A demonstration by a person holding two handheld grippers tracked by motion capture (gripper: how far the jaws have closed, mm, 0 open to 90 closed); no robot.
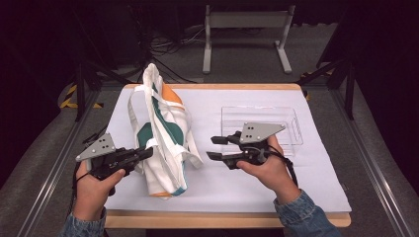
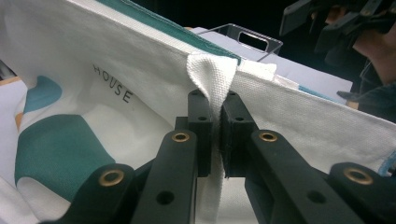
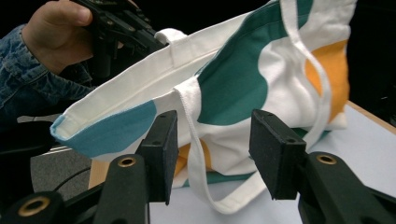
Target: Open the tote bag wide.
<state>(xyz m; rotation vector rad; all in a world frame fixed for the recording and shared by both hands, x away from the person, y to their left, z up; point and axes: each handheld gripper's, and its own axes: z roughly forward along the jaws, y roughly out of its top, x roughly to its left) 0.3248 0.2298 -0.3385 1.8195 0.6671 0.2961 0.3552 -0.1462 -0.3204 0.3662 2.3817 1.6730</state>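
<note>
Left gripper (image 2: pixel 215 135) of mine is clamped on the white strap (image 2: pixel 212 84) at the tote bag's (image 1: pixel 163 133) rim, bag slumped left of centre on the table (image 1: pixel 316 192). My right gripper (image 3: pixel 212 154) hangs wide open just right of it, clear tray (image 1: pixel 291 126) beyond.

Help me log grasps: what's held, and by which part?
The left gripper pinches the tote bag by its handle strap near the rim; the right gripper holds nothing.

Left claw (image 1: pixel 143 153) at tote bag (image 1: pixel 165 133)
</note>
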